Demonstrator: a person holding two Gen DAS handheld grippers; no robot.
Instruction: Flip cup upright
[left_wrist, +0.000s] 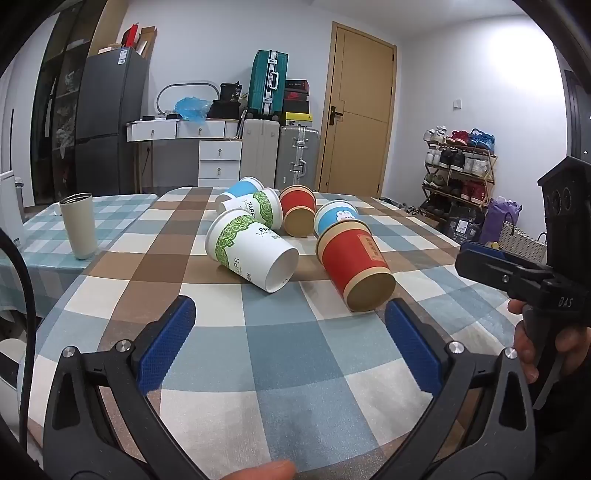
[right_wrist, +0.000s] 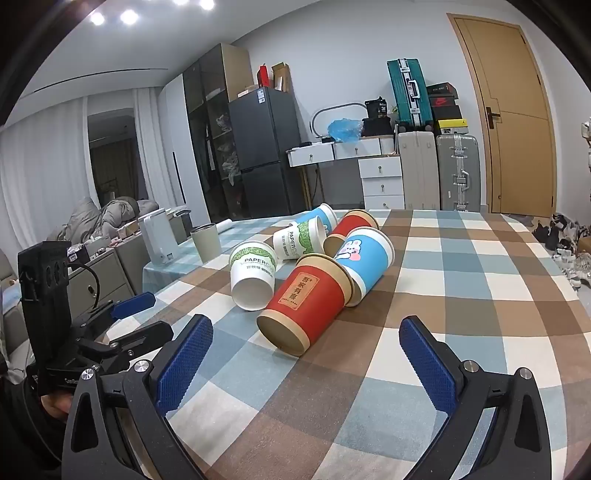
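Table (left_wrist: 258, 369): checked cloth, carries six paper cups, all lying on their sides.
Left gripper (left_wrist: 290, 325): jaws apart, empty, short of the cups.
Right gripper (right_wrist: 306, 349): jaws apart, empty.
Red cup (right_wrist: 306, 306): just ahead of the right gripper; long axis toward it, base nearest, mouth away.
Method: judged best to grip across the wall mid-height, then rotate base-down.

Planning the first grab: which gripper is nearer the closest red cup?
Right, narrowly. The near red cup lies just ahead between the open right gripper fingers; from the left gripper it sits ahead, beyond the right finger.
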